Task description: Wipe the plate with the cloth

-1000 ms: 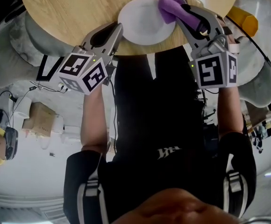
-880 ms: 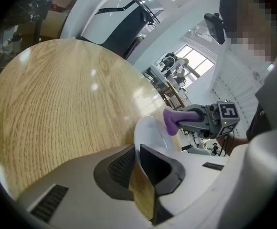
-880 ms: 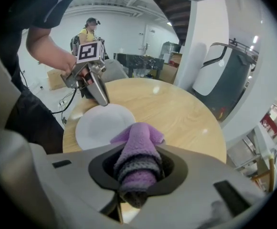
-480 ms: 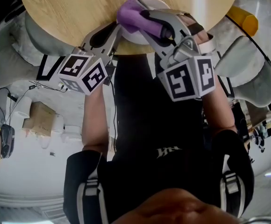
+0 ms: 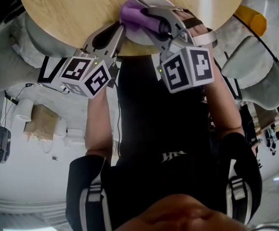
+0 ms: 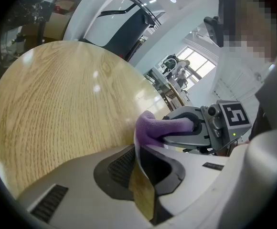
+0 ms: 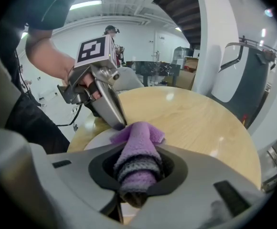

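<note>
**Wipe pass: cloth now at plate's left side**

Change vs. one second ago: the right gripper [image 5: 146, 16] has crossed the plate [image 5: 139, 36] from its right side to its left. The cloth [image 5: 131, 12] now lies on the left part, just beside the tips of the left gripper [image 5: 121, 31]. The left gripper has not shifted. The plate is in the same spot, at the near edge of the table [image 5: 67, 8].

Count: 1 plate, 1 purple cloth, 2 grippers, 1 round wooden table. Also a chair [image 5: 7, 61] at picture left and a chair [image 5: 255, 76] at picture right.

Claws: the left is clenched on the plate's left rim. The right is clamped on the bunched cloth, whose free end sticks out past the jaws onto the plate.

Hidden or unclear: most of the plate lies under the cloth and the right gripper; only its far rim and a near patch show. In the left gripper view the plate appears only edge-on. Both chairs are partly out of view. A yellow object [image 5: 249, 18] at the right table edge cannot be identified.
</note>
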The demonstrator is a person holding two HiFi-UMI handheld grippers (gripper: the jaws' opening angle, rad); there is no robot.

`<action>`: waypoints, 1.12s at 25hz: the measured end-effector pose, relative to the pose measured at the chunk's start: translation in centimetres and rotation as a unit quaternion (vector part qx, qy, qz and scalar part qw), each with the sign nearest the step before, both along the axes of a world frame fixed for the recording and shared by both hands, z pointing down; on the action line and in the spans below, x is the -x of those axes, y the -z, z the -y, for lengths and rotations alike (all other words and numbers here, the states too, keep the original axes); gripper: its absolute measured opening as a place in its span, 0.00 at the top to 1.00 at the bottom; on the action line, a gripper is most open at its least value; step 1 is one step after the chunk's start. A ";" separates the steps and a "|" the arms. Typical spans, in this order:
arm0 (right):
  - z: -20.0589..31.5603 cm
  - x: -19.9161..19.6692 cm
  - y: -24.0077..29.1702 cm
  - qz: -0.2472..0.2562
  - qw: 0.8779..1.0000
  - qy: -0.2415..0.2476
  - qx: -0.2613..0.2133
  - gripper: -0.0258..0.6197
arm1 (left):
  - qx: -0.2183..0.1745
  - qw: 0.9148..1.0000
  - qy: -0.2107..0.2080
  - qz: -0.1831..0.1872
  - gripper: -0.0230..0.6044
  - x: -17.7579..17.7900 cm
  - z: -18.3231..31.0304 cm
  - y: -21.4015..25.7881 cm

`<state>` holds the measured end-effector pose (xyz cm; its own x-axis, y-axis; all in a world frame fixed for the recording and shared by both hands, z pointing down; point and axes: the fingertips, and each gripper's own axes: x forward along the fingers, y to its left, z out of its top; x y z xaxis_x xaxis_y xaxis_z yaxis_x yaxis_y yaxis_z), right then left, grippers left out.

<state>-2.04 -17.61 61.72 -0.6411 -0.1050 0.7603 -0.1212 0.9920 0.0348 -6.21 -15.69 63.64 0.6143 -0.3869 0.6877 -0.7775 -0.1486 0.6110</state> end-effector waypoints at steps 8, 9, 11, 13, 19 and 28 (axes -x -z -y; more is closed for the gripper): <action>0.6 -5.3 -0.2 -0.036 0.999 -0.020 -0.007 0.81 | -0.003 1.000 -0.003 0.002 0.89 0.1 -0.1 0.0; 0.8 -6.0 -0.1 -0.039 0.999 -0.023 -0.010 0.81 | -0.003 1.000 -0.004 0.003 0.89 0.1 -0.1 0.0; 1.2 -7.2 0.1 -0.041 0.999 -0.033 -0.013 0.82 | -0.003 1.000 -0.005 0.003 0.89 0.1 -0.1 0.0; 1.4 -8.4 0.2 -0.045 0.998 -0.043 -0.014 0.81 | -0.002 1.000 -0.004 0.003 0.89 0.1 -0.1 0.0; 1.6 -10.7 1.0 -0.051 0.996 -0.067 -0.016 0.82 | -0.004 1.000 -0.006 0.006 0.89 0.1 0.0 0.0; 0.5 -4.4 3.9 0.019 0.998 -0.051 -0.007 0.82 | -0.004 1.000 -0.002 0.004 0.89 0.1 0.1 0.2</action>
